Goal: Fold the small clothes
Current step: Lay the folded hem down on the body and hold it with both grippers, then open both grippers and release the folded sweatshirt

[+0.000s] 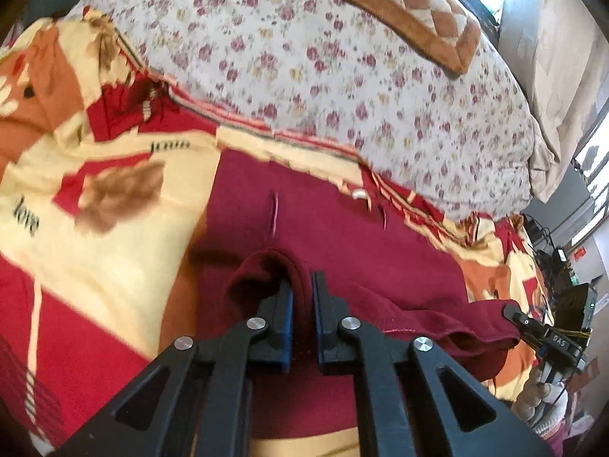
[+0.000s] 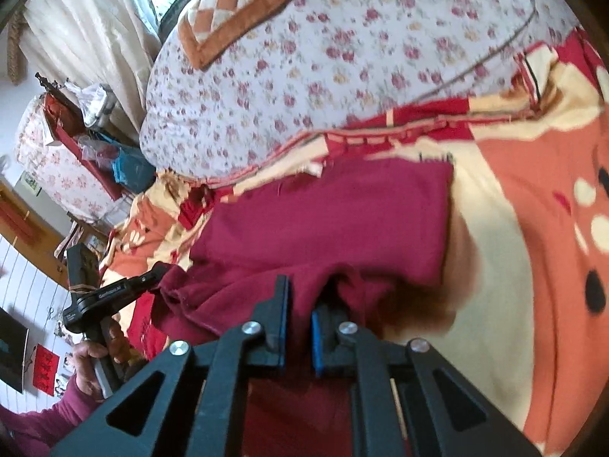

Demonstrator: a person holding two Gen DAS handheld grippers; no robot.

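While both corners are pinched, the fold will go best if the 2 hands travel level and together. The left gripper (image 1: 302, 285) and right gripper (image 2: 302, 293) each have jaws pressed on the near edge of the maroon garment (image 1: 335, 228), whose far half lies flat on the bed (image 1: 95, 175).
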